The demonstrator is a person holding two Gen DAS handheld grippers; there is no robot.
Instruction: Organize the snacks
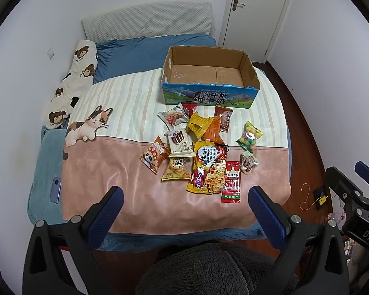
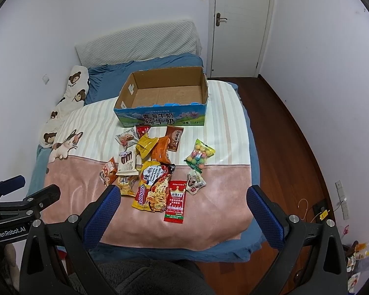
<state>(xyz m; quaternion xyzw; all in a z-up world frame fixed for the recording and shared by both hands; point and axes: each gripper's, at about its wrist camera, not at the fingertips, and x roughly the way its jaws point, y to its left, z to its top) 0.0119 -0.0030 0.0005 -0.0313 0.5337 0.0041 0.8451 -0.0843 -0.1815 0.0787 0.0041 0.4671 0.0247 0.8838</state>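
Several snack packets lie in a loose pile on the bed blanket, among them a big yellow noodle bag [image 1: 207, 169] [image 2: 153, 188], a red sachet [image 1: 231, 182] [image 2: 176, 201], a bag of coloured balls [image 1: 249, 136] [image 2: 199, 156] and a white wafer pack [image 1: 180, 143] [image 2: 128, 163]. Behind them stands an empty open cardboard milk box [image 1: 209, 95] [image 2: 161, 119]. My left gripper [image 1: 185, 211] hovers open over the blanket's near edge, nothing between its fingers. My right gripper [image 2: 184, 211] is open too, just short of the red sachet.
The bed has a pink and striped blanket with a cat print [image 1: 88, 125] [image 2: 66, 145]. A bear-print pillow [image 1: 71, 83] lies at the left, a phone [image 1: 56, 189] on the blue sheet. Wooden floor [image 2: 283, 132] and a white door [image 2: 241, 24] lie to the right.
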